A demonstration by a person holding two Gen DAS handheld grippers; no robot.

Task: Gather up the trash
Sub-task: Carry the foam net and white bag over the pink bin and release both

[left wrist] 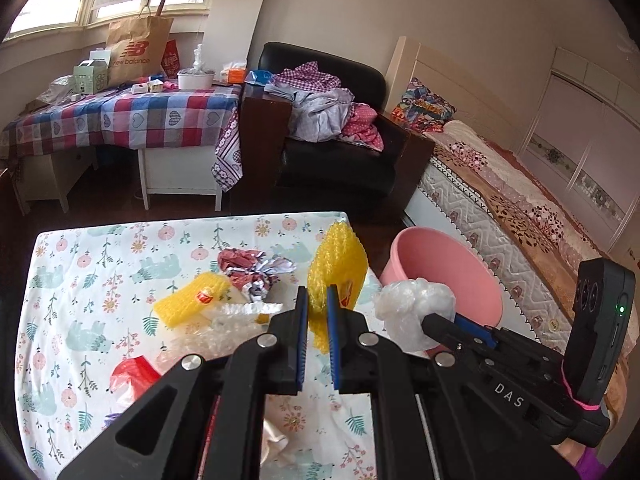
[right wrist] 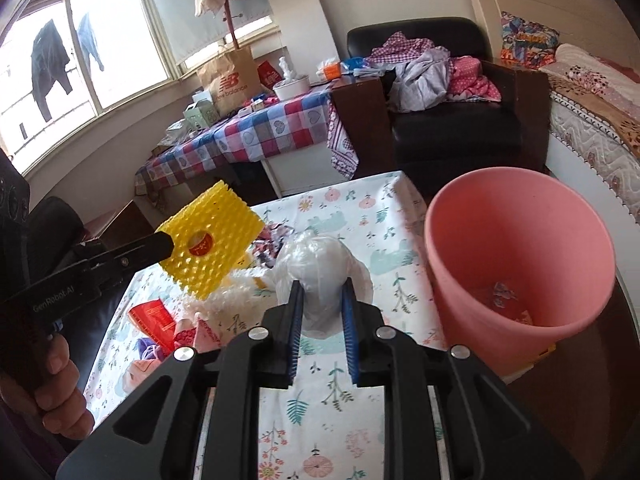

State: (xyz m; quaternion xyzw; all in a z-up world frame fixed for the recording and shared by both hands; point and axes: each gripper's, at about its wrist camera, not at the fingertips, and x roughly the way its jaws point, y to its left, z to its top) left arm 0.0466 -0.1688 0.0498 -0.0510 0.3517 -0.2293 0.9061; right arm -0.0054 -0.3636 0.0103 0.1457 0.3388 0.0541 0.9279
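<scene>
My left gripper [left wrist: 317, 300] is shut on a yellow foam net sheet [left wrist: 340, 252], held up above the floral-cloth table [left wrist: 100, 272]. The right wrist view shows that same yellow sheet [right wrist: 216, 240] in the air at the left. My right gripper [right wrist: 322, 292] is shut on a crumpled wad of clear plastic [right wrist: 320, 264], lifted just left of the pink bin [right wrist: 520, 260]. A few scraps lie at the bin's bottom. Still on the table are a second yellow foam piece [left wrist: 192, 300], crumpled red and white paper [left wrist: 248, 268], bubble wrap [left wrist: 224, 328] and a red bag [left wrist: 132, 372].
The pink bin [left wrist: 440, 272] stands off the table's right edge, next to a bed [left wrist: 520, 208]. Behind are a black armchair [left wrist: 340, 140] piled with clothes and a checked-cloth table [left wrist: 140, 116] with a paper bag. A hand [right wrist: 60, 392] grips the left tool.
</scene>
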